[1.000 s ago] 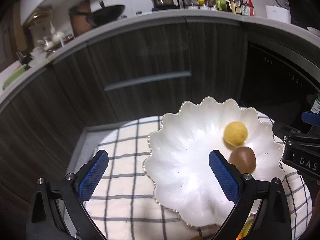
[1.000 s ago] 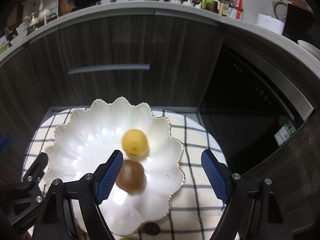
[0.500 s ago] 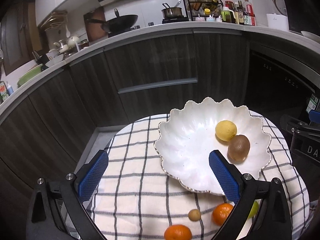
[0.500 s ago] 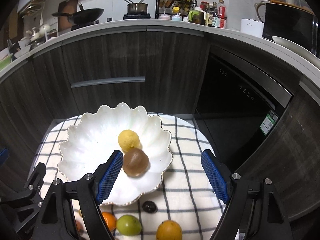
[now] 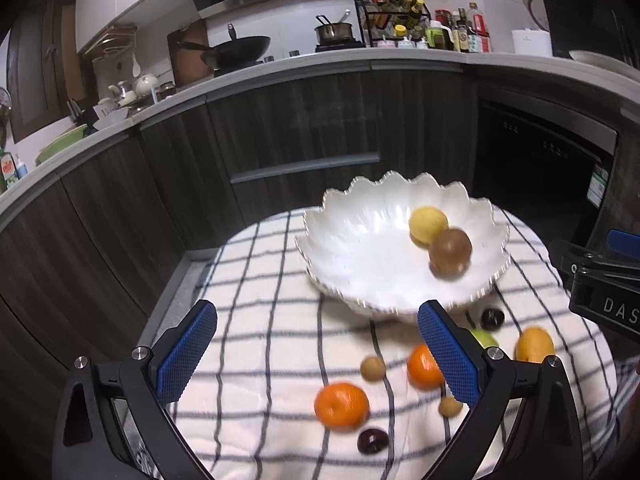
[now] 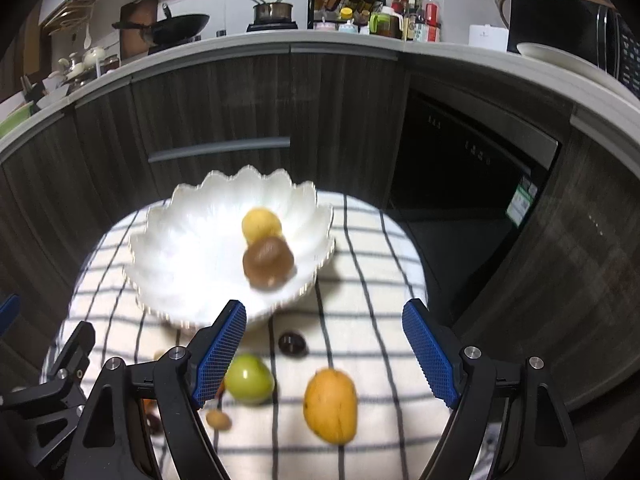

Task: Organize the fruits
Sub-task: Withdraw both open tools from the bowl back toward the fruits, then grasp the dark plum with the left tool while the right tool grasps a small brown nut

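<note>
A white scalloped bowl (image 5: pixel 360 248) (image 6: pixel 184 256) sits on a checked cloth and holds a yellow lemon (image 5: pixel 427 224) (image 6: pixel 261 224) and a brown kiwi (image 5: pixel 450 249) (image 6: pixel 267 262). Loose fruit lies in front of it: two oranges (image 5: pixel 341 405) (image 5: pixel 422 366), a green apple (image 6: pixel 249 378), a yellow mango (image 6: pixel 330 404) (image 5: pixel 534 345), small tan longans (image 5: pixel 372 368) (image 6: pixel 218 419) and dark plums (image 5: pixel 373 441) (image 6: pixel 292 343). My left gripper (image 5: pixel 318 360) is open and empty above the cloth. My right gripper (image 6: pixel 324 358) is open and empty above the apple and mango.
The checked cloth (image 5: pixel 264 320) covers a small round table. Dark wood cabinets (image 5: pixel 300 128) and a dishwasher (image 6: pixel 472 168) stand close behind. The countertop above carries a wok (image 5: pixel 236 48), a pot and a bottle rack. The right gripper's body (image 5: pixel 600 280) shows at the left view's right edge.
Both grippers have pulled back and up from the bowl. The loose fruit in front of the bowl has come into view. Both stay open.
</note>
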### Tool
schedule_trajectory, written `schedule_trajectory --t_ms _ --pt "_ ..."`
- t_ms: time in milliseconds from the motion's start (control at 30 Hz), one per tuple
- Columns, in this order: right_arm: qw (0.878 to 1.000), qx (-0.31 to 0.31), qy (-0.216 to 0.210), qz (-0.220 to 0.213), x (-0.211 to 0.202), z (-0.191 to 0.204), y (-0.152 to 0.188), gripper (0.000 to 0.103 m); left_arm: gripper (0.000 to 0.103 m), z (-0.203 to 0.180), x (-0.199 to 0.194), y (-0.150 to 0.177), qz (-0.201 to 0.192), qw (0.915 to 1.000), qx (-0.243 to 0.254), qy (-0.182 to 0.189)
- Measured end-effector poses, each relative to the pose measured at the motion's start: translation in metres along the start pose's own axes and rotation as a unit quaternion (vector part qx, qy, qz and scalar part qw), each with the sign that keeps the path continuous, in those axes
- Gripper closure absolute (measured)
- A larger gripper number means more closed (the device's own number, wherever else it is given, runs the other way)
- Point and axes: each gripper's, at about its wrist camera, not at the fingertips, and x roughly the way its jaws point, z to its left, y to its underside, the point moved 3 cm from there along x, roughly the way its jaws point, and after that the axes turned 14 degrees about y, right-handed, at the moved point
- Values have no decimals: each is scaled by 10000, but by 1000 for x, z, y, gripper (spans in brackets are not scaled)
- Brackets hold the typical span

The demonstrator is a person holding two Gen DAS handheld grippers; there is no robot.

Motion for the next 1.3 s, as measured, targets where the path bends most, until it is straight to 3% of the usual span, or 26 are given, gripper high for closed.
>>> schedule_trajectory --t_ms 300,500,800,900,1100,1300 --pt "9993 -355 26 130 -2 8 49 22 2 -7 7 59 438 9985 -67 324" --pt "9986 -475 -5 215 -3 17 69 22 21 -9 22 82 763 9958 -108 498" --pt "9981 -512 -56 345 2 23 82 22 35 -11 37 100 1042 9924 -279 595" --pt "9980 -501 -67 370 4 22 84 22 35 -15 41 104 1088 9920 -229 597" --pt "9979 -464 -45 444 8 19 89 22 52 -20 48 109 1222 9898 -252 686" --pt "9977 -467 -63 482 10 19 92 22 61 -22 54 112 1313 9881 -319 739"
